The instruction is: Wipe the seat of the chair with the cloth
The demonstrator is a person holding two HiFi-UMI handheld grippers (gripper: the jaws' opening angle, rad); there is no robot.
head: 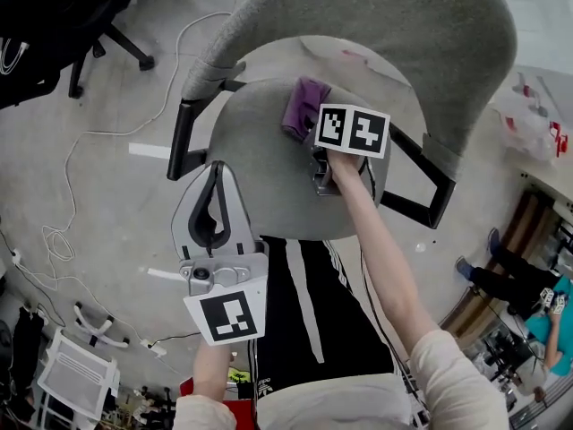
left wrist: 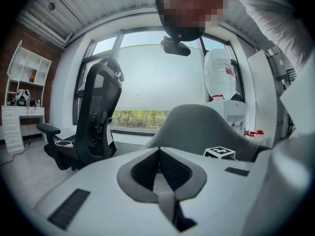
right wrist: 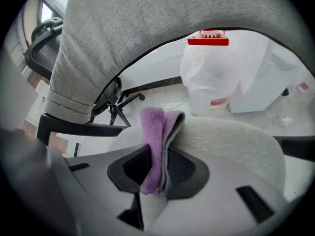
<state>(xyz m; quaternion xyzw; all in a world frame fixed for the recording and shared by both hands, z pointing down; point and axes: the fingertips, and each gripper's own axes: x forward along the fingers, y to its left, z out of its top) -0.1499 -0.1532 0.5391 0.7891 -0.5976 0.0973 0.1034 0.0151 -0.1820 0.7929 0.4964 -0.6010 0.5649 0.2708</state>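
Bare seat (head: 260, 182) front — backrest (head: 385, 16), armrests (head: 183, 141) around.

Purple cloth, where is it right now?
The purple cloth is pinched in the right hand-held gripper, at the back of the grey chair seat, close under the backrest, near the middle of the head view.

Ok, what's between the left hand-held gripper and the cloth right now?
Only bare grey seat: the head view shows nothing lying on it between the left hand-held gripper and the purple cloth.
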